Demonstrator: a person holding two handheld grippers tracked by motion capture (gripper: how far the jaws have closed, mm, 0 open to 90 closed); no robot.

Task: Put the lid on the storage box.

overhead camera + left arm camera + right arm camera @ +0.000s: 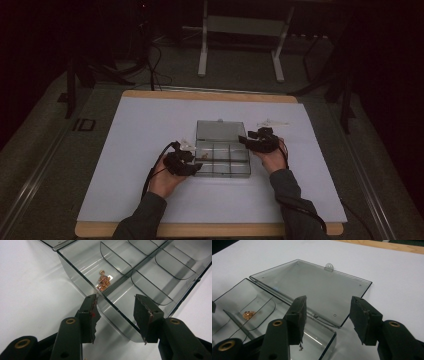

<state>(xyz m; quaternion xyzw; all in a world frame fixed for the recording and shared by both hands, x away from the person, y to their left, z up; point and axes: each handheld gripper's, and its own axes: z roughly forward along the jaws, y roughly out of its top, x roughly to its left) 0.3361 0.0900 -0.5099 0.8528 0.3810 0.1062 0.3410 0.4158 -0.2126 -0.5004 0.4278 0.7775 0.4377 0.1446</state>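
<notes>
Closing the lid (pixel 312 287) next, I'd guess: left tool (pixel 116 315) gapes astride the box (pixel 75 272) corner, right tool (pixel 327 320) wide, empty; steady first.

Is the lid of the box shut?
No, the lid lies flat open behind the box, and you can see the gold bits inside one compartment.
</notes>
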